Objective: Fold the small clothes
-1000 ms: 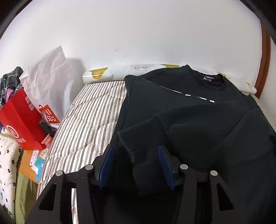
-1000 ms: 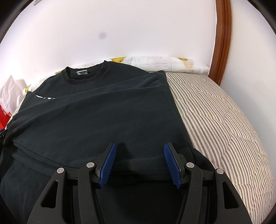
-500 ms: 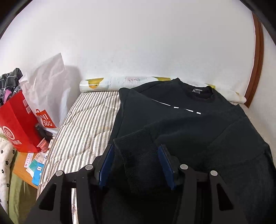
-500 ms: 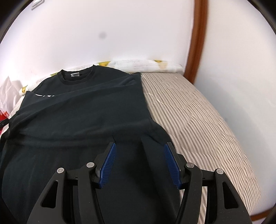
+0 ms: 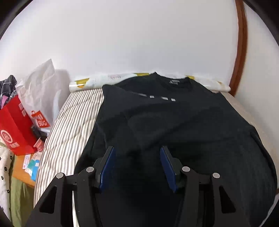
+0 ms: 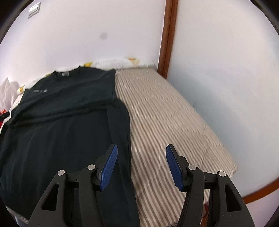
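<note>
Sleeves folded in, body fold still to do
Black sweatshirt (image 5: pixel 183 125) lay mid-frame on the bed (image 6: pixel 174 118); left gripper (image 5: pixel 137 165) and right gripper (image 6: pixel 141 164) hung half-wide, empty.

This is a bedroom in a home. A bed (image 6: pixel 174 118) with a striped, quilted mattress cover fills a corner between plain white walls, and a brown wooden trim strip (image 6: pixel 167 36) runs up the wall at the bed's far corner. A rolled, printed cloth (image 5: pixel 111 79) lies along the head of the bed against the wall. A black sweatshirt (image 5: pixel 174 125) lies spread on the bed. Beside the bed's left edge stand a red paper shopping bag (image 5: pixel 15 127) and a white plastic shopping bag (image 5: pixel 40 90), with a checked garment (image 5: pixel 7 87) bundled behind them. Below those bags, still left of the bed, small cards and packets (image 5: pixel 31 164) lie on a low orange wooden surface. A light switch (image 6: pixel 34 9) sits high on the wall above the bed.
</note>
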A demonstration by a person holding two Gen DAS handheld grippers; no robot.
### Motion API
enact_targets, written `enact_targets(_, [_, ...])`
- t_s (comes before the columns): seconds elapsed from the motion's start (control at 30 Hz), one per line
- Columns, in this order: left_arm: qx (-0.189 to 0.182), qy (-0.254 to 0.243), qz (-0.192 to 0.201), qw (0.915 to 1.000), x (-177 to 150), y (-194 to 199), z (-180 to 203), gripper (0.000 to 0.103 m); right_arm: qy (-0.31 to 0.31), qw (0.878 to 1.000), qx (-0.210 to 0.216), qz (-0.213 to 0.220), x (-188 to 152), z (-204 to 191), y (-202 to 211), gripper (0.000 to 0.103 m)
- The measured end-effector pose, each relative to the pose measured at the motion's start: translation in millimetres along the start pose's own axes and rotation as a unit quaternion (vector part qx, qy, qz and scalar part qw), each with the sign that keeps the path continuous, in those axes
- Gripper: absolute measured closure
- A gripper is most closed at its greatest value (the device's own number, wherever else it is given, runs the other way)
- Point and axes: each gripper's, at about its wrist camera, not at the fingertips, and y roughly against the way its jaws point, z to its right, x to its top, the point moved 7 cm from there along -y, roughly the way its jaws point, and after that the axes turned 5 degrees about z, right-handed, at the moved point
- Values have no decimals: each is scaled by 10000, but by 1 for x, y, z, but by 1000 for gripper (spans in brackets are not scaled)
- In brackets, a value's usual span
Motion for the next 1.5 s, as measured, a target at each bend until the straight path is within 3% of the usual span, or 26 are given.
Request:
enact_targets(0.23, [16,-116,-325,9994,-41,39,-18,53,-106,9994,318,-24,-23,-22,-5,46])
enact_targets(0.4, [-166,133,-475,9986,-70,71,-28,53,-172,9983,565,29,-34,-36,1,46])
enact_targets(0.73, [-130,638,-643,9958,-146,123,-43,53,-284,9968,748,-74,-73,-18,17,46])
enact_targets(0.93, [-346,819,-711,9935,-165,136,-37,53,-199,9972,689,-205,-90,-17,12,46])
enact_targets(1.07, [-566,875,-808,9913,-172,135,-25,54,-119,9975,679,-148,-95,-20,11,57])
enact_targets(1.2, [-459,781,-744,9931,-171,133,-17,54,-151,9979,602,-166,-97,-19,9,59])
enact_targets(1.4, [-201,789,-692,9943,-168,126,-13,74,-281,9970,655,-297,-93,-20,-5,58])
enact_targets(1.47, [-66,838,-779,9934,-166,125,-17,89,-388,9966,666,-285,-89,-19,-9,60])
enact_targets(1.5, [-64,908,-815,9925,-166,125,-20,89,-411,9966,652,-295,-87,-19,-11,62])
